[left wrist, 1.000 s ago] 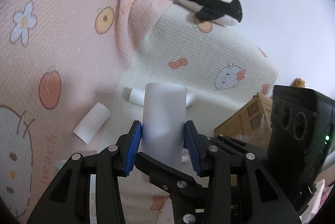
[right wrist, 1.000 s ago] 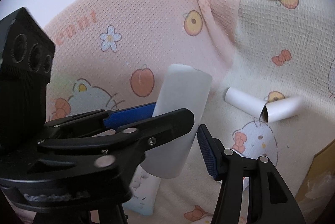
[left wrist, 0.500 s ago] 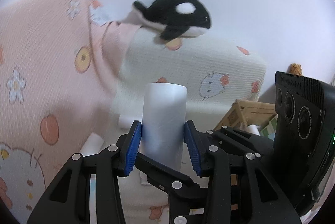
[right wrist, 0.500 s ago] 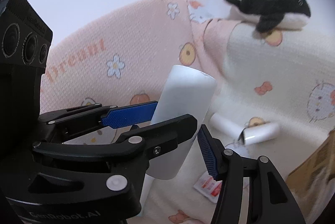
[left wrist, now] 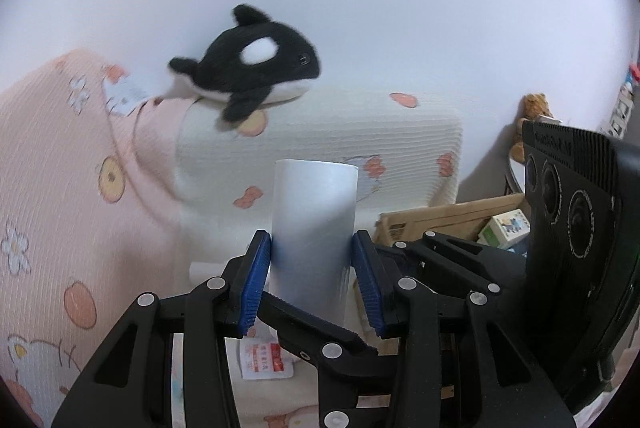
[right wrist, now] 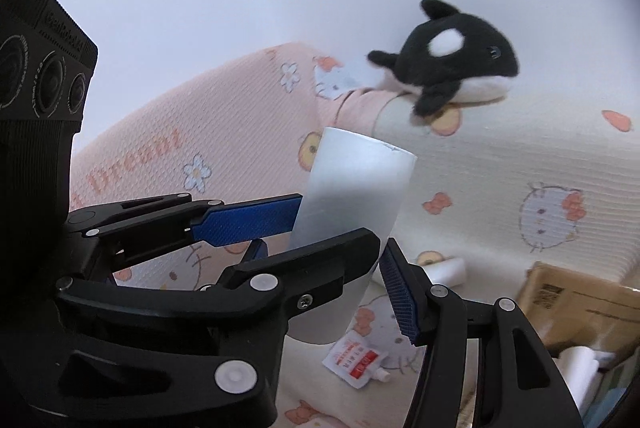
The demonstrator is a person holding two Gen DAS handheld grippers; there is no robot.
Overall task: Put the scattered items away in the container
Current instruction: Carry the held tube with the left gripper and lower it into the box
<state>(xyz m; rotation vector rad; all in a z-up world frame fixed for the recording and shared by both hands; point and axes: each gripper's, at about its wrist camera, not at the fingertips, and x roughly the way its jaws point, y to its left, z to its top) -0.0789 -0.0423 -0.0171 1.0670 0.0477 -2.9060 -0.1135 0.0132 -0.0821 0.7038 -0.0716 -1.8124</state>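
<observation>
The left gripper [left wrist: 313,270] clamped a white tube [left wrist: 314,224], the right gripper [right wrist: 320,256] crossed under it, jaws apart, with a cardboard box [left wrist: 448,218] to the right.

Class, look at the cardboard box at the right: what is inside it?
Inside the cardboard box a small printed carton shows; the right wrist view shows a white roll there too. The grippers and the box wall hide the rest.
</observation>
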